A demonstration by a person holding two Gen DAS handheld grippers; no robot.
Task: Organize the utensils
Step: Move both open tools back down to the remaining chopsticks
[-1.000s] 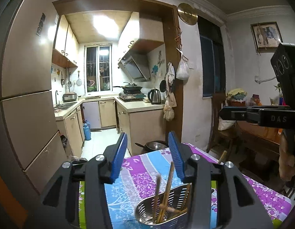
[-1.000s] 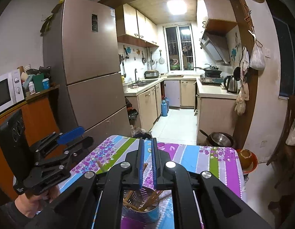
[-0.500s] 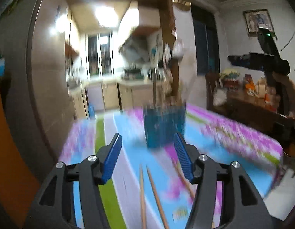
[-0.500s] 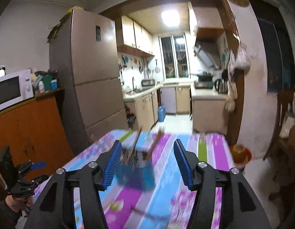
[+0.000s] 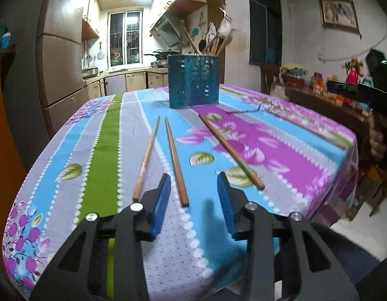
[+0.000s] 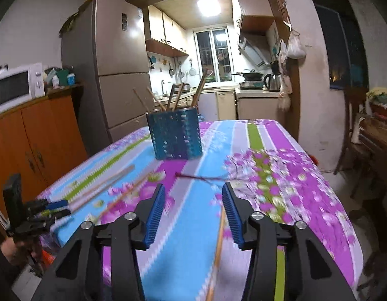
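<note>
The left tool hangs low over the near edge of the surface, its jaws partly apart and closing, with nothing pressed between them; the near end of the middle chopstick lies just ahead of the gap. A second chopstick lies just to its left and a third angles off to the right, all three flat on the striped cloth. The blue holder stands upright toward the far edge, with more sticks leaning out of it. The right tool is likewise part open and closing, gripping nothing. One chopstick runs beneath its right finger; motion blur hides whether they touch. A thin dark utensil lies beyond, near mid-surface.
</note>
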